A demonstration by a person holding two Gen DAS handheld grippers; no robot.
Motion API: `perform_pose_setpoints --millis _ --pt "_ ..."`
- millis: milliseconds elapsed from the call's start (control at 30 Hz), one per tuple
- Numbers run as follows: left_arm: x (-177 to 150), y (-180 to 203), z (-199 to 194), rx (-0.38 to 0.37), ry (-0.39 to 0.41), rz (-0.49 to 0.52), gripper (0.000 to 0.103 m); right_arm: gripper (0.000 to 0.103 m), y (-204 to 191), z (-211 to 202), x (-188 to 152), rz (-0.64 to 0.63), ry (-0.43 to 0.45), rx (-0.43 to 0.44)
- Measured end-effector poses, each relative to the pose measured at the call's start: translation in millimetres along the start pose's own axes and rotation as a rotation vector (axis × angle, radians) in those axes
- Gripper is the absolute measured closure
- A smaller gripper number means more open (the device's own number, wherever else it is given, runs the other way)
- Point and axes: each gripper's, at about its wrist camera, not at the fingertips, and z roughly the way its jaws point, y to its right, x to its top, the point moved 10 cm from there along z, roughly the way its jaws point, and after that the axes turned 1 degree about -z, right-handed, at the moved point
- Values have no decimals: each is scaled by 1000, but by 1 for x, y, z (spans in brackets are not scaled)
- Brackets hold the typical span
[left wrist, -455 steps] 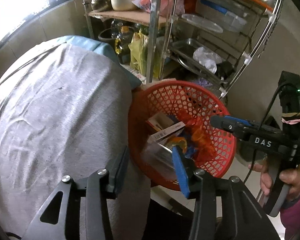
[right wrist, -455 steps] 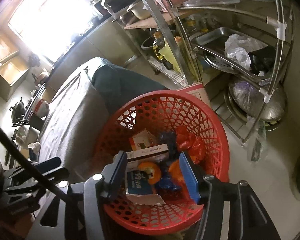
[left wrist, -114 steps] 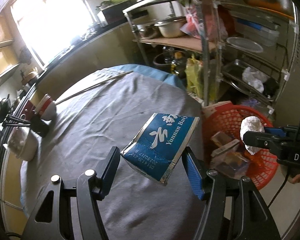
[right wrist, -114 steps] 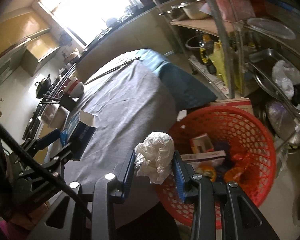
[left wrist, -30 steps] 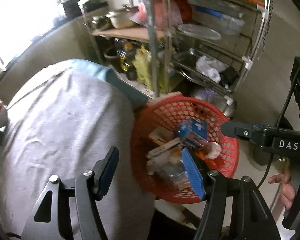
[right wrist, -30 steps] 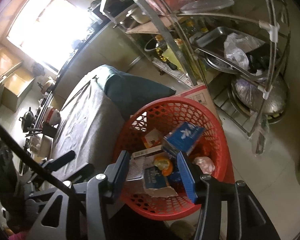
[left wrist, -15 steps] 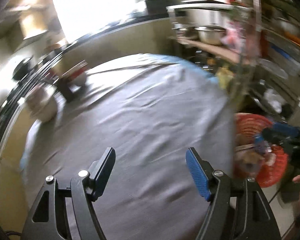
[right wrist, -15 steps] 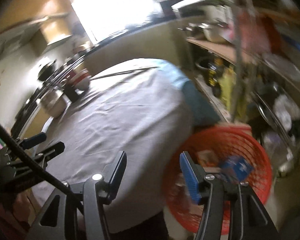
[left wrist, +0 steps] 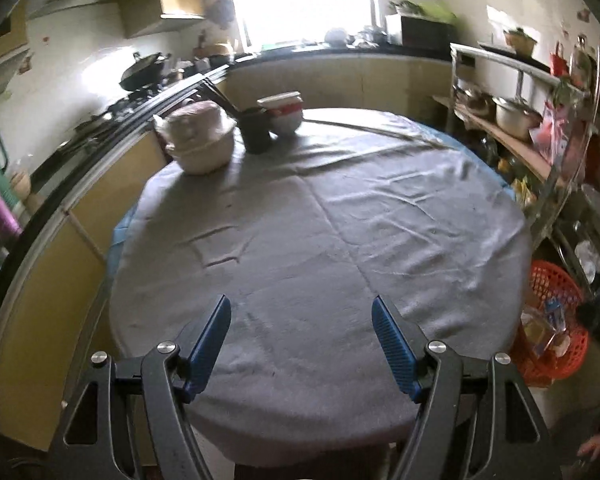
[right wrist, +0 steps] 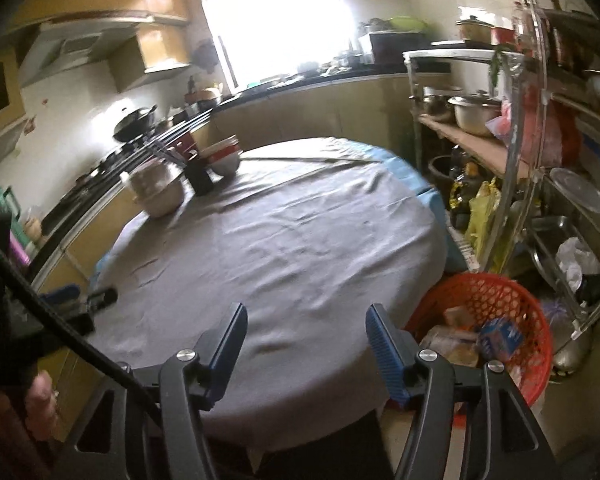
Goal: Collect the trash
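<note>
A red mesh basket stands on the floor at the table's right side and holds a blue carton, boxes and wrappers; it also shows in the left wrist view. My left gripper is open and empty over the near edge of the round table with its grey cloth. My right gripper is open and empty over the same table, left of the basket. No loose trash shows on the cloth.
At the table's far left stand a lidded pot, a dark cup and stacked bowls. A metal rack with pots and bags stands to the right. Kitchen counters run behind.
Both grippers have swung back from over the basket and now face the table. The blue carton and the crumpled tissue they held earlier now lie in the basket.
</note>
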Motion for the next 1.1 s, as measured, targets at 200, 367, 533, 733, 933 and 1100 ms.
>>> perform_pose_setpoints --millis 200,367,533,733,933,1100 --pt "-16 1 -26 14 22 -34 29 38 -12 -16 -24 -62 -5 0" --pt "-34 5 -47 25 31 -23 29 38 -10 -28 -35 -54 -11 10" --pt "-43 6 -65 28 48 -19 29 38 -13 -41 -41 -55 1 15" --pt "-44 13 -84 10 86 -8 29 38 -12 -56 -44 -56 22 -7" --pt "-43 13 -92 9 107 0 29 38 -10 -58 -42 -29 30 -4" --pt "-42 9 -91 8 105 -8 29 38 -17 -58 -41 -49 30 3"
